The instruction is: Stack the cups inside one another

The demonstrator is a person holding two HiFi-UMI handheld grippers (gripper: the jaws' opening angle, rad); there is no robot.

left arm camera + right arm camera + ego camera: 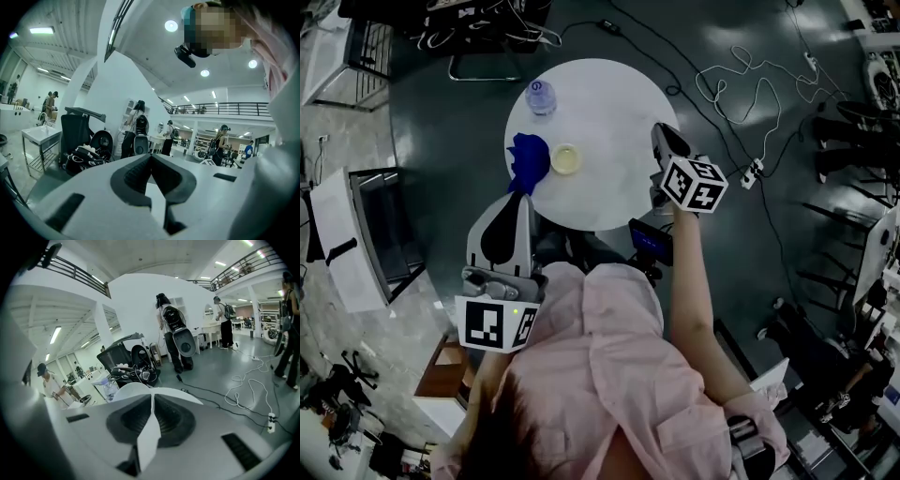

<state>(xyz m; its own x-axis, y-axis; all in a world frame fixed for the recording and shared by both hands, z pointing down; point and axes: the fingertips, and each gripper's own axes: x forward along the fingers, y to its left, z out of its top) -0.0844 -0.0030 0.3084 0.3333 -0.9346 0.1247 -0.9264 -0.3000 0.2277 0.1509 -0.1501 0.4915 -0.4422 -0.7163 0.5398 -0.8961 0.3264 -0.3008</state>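
Just ahead-right of my left gripper (514,202) sits the pale cup (566,157), farther from my right gripper (666,141); both jaws together, empty.

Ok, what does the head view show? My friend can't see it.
From above, a person in a pink shirt holds the left gripper and right gripper beside a round white table. On it sit a pale cup, a blue thing and a clear bottle.

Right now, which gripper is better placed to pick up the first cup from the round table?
Probably left. The left gripper points at the blue item, close to the pale cup; the right gripper hangs at the right edge of the table, farther off. Both are shut and empty.
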